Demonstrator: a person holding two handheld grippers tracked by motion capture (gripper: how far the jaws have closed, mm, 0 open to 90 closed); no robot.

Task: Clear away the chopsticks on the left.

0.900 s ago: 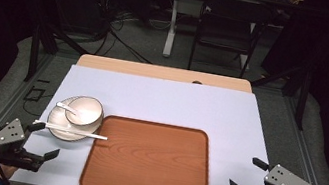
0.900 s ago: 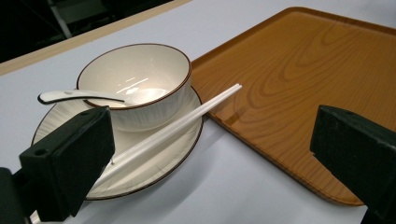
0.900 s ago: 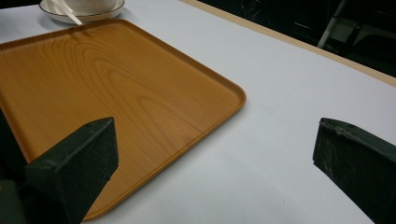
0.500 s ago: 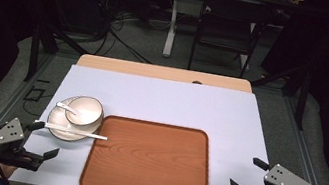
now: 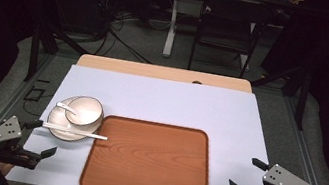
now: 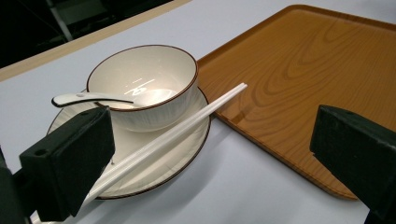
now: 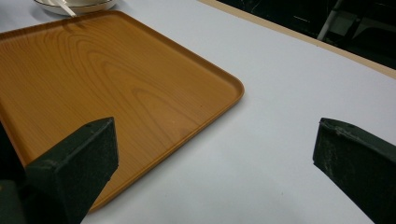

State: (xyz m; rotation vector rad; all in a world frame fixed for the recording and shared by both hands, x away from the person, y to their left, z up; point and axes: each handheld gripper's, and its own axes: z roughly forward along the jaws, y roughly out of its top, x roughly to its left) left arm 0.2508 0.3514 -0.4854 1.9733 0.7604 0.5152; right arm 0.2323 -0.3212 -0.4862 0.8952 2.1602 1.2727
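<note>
Here, at the lower left of the high view, the left gripper [image 5: 40, 138] hovers over the near left corner of the white tabletop [image 5: 161, 99], its jaws spread wide and released, with nothing between them. In the left gripper view the two black jaws stand far apart at the bottom corners of the frame, and the dishes lie just beyond the left one.

Just to the right and above it in the high view sits a white plate [image 5: 56, 130] with a dark rim. A white bowl [image 5: 84, 110] rests on the plate's upper part, and a white spoon [image 5: 66, 106] lies with its bowl end inside the bowl and its handle sticking out to the left. A pair of white chopsticks [image 5: 75, 132] lies across the plate's lower part, their tips reaching over the left rim of the wooden tray [image 5: 150, 163].

The tray fills the lower middle of the frame, its left edge just beside the plate.

At the lower right, the right gripper [image 5: 246, 174] hangs over the tabletop near the tray's right edge, apart from it. Its jaws are likewise wide and released. In the right gripper view, the tray's corner [image 7: 224, 91] lies ahead between the jaws.
</note>
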